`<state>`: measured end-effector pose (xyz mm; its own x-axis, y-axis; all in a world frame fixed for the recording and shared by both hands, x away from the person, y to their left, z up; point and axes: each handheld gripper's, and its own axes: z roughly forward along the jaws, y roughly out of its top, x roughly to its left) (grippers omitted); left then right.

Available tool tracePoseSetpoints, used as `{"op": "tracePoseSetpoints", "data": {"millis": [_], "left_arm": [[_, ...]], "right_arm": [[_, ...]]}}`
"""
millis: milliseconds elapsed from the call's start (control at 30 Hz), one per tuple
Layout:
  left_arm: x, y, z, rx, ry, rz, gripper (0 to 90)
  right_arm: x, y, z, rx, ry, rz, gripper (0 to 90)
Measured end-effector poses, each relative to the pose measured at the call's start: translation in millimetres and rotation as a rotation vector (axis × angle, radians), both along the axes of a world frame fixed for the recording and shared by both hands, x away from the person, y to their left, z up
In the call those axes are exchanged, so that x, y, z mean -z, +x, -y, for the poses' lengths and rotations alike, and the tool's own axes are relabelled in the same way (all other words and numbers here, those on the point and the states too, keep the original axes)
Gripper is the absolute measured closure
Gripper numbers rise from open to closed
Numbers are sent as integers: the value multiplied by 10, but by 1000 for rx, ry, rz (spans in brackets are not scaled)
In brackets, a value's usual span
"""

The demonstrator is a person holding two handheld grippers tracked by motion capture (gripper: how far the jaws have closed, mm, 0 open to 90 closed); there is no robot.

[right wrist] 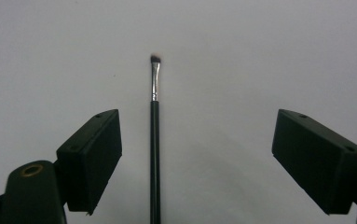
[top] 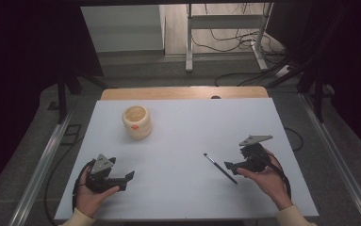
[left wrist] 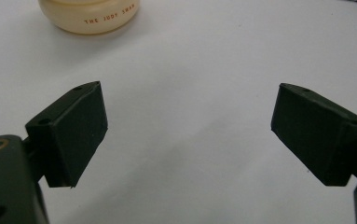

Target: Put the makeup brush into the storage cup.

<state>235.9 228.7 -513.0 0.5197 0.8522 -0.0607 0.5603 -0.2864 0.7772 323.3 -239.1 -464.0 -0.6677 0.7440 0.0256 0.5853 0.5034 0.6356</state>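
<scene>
Black and thin, the makeup brush (right wrist: 154,154) lies flat on the white table (top: 178,141), ungrasped, between the spread jaws of the right gripper (right wrist: 197,161), while the left gripper (left wrist: 190,133), also spread, waits empty near the cream jar (top: 137,121), so the pickup seems barely begun.

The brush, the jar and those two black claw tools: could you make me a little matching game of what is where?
Things:
1. brush
2. cream jar
3. left gripper
4. right gripper

Places or states:
A. upright at the table's far left
B. open over bare table, jar ahead
C. lying flat between open jaws
D. open, one jaw on each side of the brush

Pairs: 1-C, 2-A, 3-B, 4-D
</scene>
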Motion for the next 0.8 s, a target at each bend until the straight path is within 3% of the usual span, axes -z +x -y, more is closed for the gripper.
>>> {"op": "tracePoseSetpoints", "data": {"millis": [267,800], "left_arm": [[11,1,7,2,4,-5,115],[11,-6,-4,-4,3,-3,116]], "right_arm": [[-3,21,-88,-32,-31,-24,175],[82,104,-306,-44,-85,-84,176]]}}
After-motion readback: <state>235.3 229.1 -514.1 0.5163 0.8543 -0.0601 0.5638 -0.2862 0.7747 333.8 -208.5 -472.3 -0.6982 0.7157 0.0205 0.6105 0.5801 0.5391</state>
